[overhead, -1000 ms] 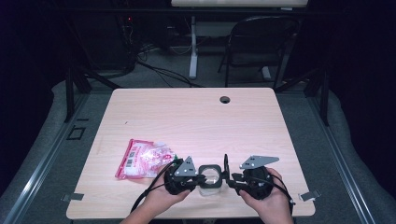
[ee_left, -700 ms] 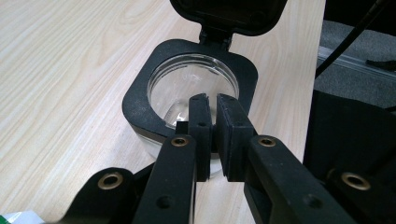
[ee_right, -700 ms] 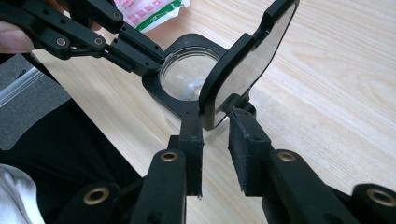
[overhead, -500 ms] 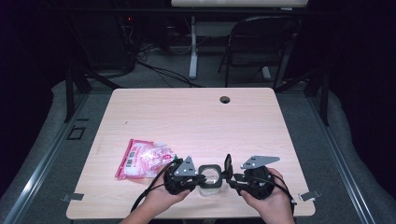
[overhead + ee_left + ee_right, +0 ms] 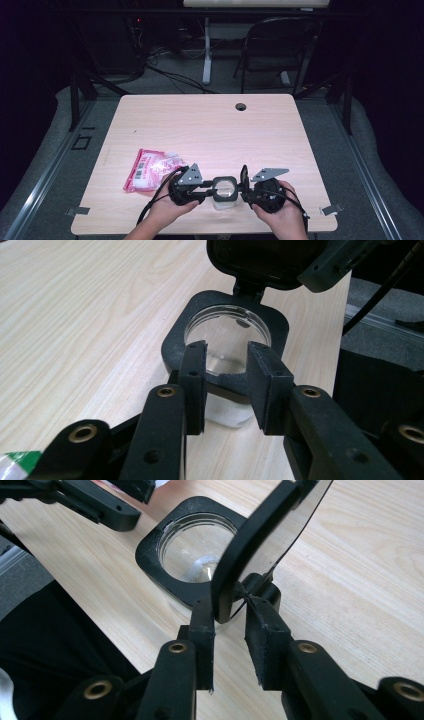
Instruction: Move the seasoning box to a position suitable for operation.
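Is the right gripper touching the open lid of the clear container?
Touching. In the right gripper view the right gripper has the upright black lid between its pads, which meet the lid's lower edge beside the container.

Light wood table (image 5: pixel 210 125), clear black-rimmed jar (image 5: pixel 224 189) near front edge, pink packet (image 5: pixel 147 169)

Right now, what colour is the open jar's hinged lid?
Black; the lid shows best in the right gripper view.

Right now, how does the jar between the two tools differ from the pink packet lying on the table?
The jar is clear with a black square collar; the packet is pink and white. The jar stands upright with its hinged black lid flipped open; the packet lies flat. The jar sits between the left tool and right tool; the packet lies untouched, off to their left. Both rest on the wooden table.
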`<control>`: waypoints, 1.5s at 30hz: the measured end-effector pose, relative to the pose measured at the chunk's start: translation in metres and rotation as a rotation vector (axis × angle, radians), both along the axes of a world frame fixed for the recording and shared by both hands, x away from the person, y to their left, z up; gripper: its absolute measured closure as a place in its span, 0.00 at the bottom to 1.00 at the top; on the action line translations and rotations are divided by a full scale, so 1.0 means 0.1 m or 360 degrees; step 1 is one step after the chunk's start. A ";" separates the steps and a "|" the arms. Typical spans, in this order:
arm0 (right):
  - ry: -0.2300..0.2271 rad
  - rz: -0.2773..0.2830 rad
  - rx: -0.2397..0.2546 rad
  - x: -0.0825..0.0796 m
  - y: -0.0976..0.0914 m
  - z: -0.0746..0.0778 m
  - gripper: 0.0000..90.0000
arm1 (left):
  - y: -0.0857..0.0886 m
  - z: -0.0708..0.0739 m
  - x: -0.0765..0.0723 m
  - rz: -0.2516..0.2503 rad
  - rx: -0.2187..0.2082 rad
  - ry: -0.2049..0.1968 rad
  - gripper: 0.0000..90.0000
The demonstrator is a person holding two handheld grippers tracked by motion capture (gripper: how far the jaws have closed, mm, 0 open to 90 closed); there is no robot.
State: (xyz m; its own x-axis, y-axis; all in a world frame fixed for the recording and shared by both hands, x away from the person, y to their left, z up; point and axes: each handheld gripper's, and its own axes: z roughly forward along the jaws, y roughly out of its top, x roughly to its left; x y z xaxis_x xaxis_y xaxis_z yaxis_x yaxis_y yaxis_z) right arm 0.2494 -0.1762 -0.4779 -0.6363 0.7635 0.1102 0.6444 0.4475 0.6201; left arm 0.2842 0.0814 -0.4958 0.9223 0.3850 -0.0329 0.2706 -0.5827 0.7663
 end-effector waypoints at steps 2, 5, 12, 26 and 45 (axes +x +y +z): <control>0.0016 0.0008 0.0009 0.02 -0.02 0.00 0.85 | 0.03 0.01 -0.01 0.0012 -0.0002 -0.0004 0.76; 0.0003 0.0004 0.0021 0.06 -0.03 -0.01 0.87 | 0.09 0.04 -0.02 0.0039 -0.0007 -0.0012 0.75; -0.0008 0.0044 0.0034 0.20 -0.04 -0.02 0.93 | 0.33 0.05 -0.04 0.0143 -0.0014 -0.0019 0.74; -0.0034 0.0123 0.0072 0.51 0.01 -0.05 0.95 | 0.79 0.05 -0.15 0.0338 -0.0018 -0.0047 0.70; -0.0056 0.0056 0.0105 0.64 0.02 -0.10 0.81 | 1.00 -0.12 -0.08 0.0428 0.0050 -0.0004 0.58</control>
State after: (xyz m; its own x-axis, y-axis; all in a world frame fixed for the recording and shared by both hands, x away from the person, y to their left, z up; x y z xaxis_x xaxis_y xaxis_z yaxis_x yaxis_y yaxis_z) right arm 0.3135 -0.1740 -0.4874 -0.6668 0.7326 0.1367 0.6065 0.4269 0.6708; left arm 0.2765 0.1815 -0.5076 0.7867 0.6172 -0.0149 0.4172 -0.5135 0.7498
